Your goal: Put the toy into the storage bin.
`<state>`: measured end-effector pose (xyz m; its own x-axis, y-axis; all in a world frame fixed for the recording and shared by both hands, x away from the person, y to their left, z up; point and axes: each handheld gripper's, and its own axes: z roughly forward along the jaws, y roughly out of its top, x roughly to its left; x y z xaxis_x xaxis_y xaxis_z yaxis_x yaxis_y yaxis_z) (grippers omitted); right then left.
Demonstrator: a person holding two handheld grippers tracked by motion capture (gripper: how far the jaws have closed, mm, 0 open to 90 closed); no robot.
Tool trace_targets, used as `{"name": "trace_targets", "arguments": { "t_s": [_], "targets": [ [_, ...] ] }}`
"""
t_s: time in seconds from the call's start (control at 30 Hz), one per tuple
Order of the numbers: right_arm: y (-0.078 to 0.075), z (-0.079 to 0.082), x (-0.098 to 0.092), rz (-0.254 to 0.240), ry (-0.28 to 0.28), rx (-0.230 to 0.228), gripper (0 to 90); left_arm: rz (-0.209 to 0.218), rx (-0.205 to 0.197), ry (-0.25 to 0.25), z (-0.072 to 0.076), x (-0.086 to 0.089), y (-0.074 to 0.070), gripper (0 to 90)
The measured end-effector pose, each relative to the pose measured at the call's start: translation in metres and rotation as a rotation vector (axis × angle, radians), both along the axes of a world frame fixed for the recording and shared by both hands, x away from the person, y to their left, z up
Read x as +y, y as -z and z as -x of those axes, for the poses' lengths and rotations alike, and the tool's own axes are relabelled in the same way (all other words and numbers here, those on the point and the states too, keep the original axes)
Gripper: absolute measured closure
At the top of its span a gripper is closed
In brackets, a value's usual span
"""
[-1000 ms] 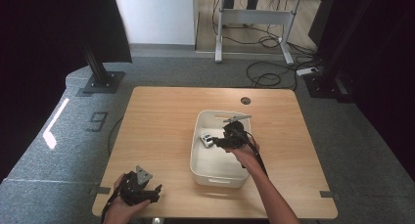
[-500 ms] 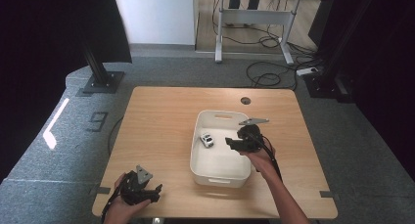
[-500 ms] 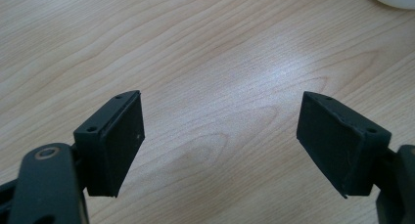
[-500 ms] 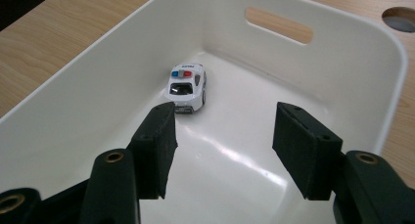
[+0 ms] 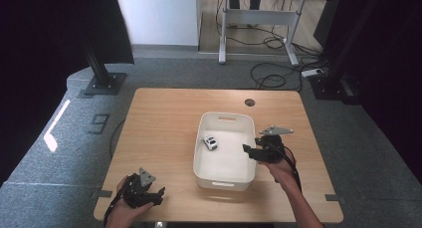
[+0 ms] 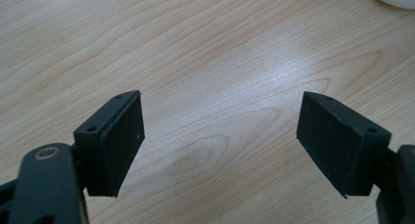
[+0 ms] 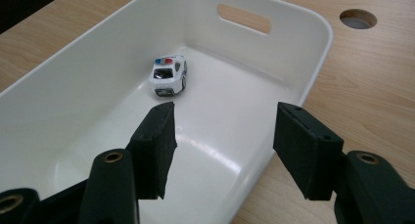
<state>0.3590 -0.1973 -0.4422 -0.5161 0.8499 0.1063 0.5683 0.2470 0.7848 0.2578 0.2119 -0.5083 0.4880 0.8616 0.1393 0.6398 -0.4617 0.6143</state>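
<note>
My right gripper [image 5: 251, 151] hangs over the right rim of the white bin [image 5: 249, 122], jaws apart and empty, and in its own view the toy police car [image 7: 168, 75] sits on the bin floor at about 11 o'clock from the jaws, clear of them. My left gripper [image 6: 220, 141] rests at the table's [image 5: 164, 118] near-left corner, roughly 8 o'clock from the bin, jaws wide apart over bare wood.

Wooden table [image 5: 164, 133], round hole [image 5: 250, 102] near far edge; grey carpet [image 5: 59, 188]; cables [image 5: 271, 78].
</note>
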Motion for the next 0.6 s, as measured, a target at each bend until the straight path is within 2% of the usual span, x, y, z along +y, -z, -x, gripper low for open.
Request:
{"name": "trace_targets", "arguments": {
  "t_s": [0.3, 0.6],
  "targets": [
    [0.006, 0.014, -0.026, -0.014, 0.027, -0.018, 40.0, -0.001, -0.001, -0.005, 0.000, 0.001, 0.000, 18.6],
    [0.017, 0.025, -0.048, -0.019, 0.053, -0.013, 39.9, -0.005, 0.002, -0.009, -0.001, 0.001, 0.001, 18.5]
  ]
}}
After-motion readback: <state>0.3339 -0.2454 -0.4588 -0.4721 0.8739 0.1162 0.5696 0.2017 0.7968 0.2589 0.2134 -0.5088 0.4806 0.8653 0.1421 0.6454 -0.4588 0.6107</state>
